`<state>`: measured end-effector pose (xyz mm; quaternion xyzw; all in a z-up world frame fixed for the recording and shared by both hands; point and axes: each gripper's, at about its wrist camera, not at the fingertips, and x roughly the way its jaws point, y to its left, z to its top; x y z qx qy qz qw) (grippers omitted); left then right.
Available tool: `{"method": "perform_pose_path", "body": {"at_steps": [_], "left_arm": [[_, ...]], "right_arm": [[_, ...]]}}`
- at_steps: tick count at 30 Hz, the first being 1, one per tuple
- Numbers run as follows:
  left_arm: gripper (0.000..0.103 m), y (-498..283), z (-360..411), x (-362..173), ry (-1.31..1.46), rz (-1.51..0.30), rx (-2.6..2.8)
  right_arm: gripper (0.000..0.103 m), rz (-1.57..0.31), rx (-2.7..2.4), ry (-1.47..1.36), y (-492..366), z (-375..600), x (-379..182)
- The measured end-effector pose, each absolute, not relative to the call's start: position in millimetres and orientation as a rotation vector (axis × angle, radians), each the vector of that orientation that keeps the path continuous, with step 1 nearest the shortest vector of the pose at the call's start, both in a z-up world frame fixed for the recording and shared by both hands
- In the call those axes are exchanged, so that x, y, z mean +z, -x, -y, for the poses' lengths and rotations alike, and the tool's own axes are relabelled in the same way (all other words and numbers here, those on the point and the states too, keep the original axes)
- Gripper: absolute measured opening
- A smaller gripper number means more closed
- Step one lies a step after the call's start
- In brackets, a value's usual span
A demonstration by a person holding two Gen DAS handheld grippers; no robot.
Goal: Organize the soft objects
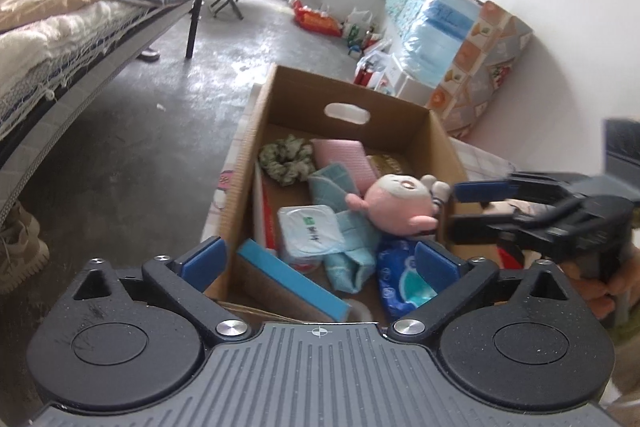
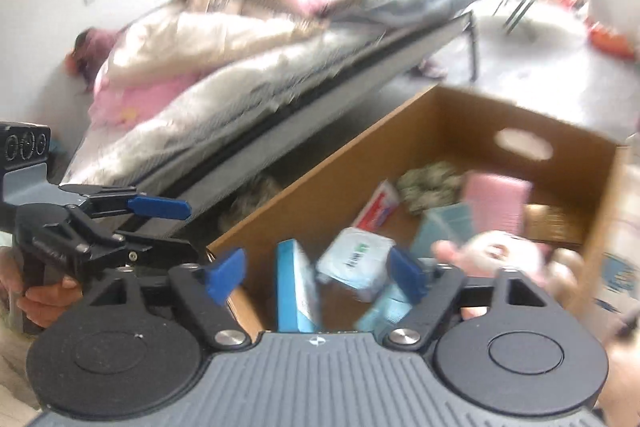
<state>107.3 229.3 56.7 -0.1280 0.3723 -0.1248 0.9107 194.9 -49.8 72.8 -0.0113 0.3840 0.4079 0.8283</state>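
With the cardboard box (image 1: 416,131) already holding the pink plush toy (image 1: 394,203), towel and tissue packs, we hover both grippers — left gripper (image 1: 320,259), right gripper (image 2: 312,271) — spread wide and empty, seemingly near done.

Pink plush toy (image 1: 394,203), perhaps floral green scrunchie (image 1: 286,159)

Left wrist view: looks forward and down along its own left gripper (image 1: 318,259) from the near end of the cardboard box (image 1: 384,131), close above it, facing the bed's (image 1: 60,27) foot and the far bright window end of the room. Right wrist view: same close downward tilt over the box (image 2: 320,179), angled toward the bed (image 2: 240,67), blurred. Both share box, bed and floor; each catches the other gripper at its edge.
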Motion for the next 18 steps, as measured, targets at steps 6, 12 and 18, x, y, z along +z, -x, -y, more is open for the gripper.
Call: {"method": "perform_pose_path", "body": {"at_steps": [6,12,18], "left_arm": [[0.103,-72.4,-189.9,59.4,0.225,-0.694,-0.228],[0.103,-40.8,-142.0,62.4,0.120,-0.599,-0.182],[0.103,-26.7,-98.1,63.2,0.053,-0.582,-0.226]], "right_arm": [[0.103,-0.657,0.721,0.019,-129.4,112.0,81.9],[0.103,-0.569,0.534,0.029,-77.1,162.2,79.9],[0.103,-0.544,0.370,0.055,-41.1,200.4,71.7]]}}
